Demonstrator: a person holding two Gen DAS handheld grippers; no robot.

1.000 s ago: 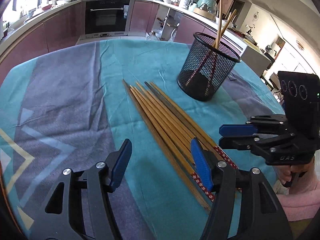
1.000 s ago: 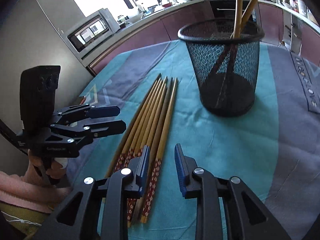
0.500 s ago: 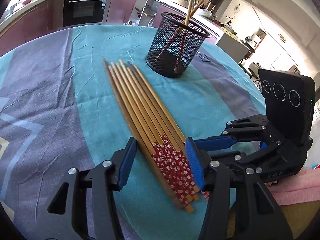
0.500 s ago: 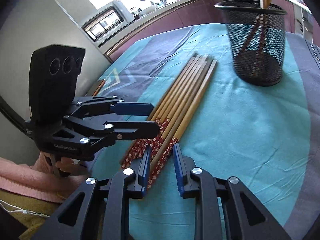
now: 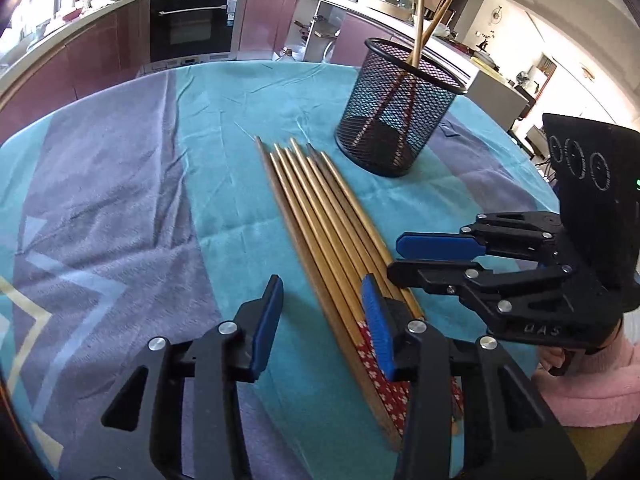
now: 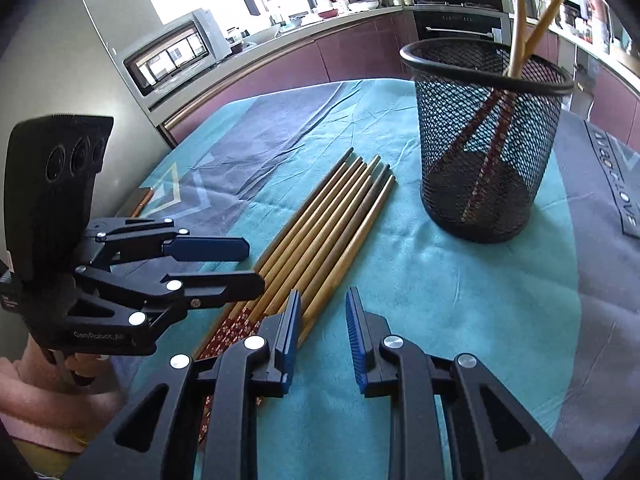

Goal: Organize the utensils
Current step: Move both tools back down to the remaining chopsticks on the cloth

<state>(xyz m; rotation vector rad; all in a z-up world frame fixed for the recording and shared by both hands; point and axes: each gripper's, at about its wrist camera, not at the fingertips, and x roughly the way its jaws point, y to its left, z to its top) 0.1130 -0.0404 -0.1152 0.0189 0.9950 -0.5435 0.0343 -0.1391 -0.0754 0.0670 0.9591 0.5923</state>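
Chopsticks (image 5: pixel 320 216): a row of long wooden sticks lies flat on the table, side by side and touching. The red flowery ends point at the person. The thin tips point away, toward the basket.
Table (image 5: pixel 120 184): it is big and round, with a blue-green and purple cloth (image 6: pixel 460 292) that has some wrinkles. It looks soft, so I think the sticks will not roll much.
Room: a kitchen, with an oven (image 5: pixel 192 28) and counters behind the table, and a bright window in the right wrist view.
Basket (image 5: pixel 400 108): a black wire cup stands up just past the thin tips. Two chopsticks already lean inside it.
Long way of the sticks: they run from the grippers out to the basket, a bit slanted.
Left gripper (image 5: pixel 326 320): it is open wide and holds nothing. It hangs over the near ends, with one finger above the red part and one out past the row's edge.
Right gripper (image 6: pixel 322 332): it is open a little less and holds nothing. The outer stick of the row lies just by its inner finger.
Which is nearer: both are close to the red ends. I think the right one has the easier grab on the outer stick.
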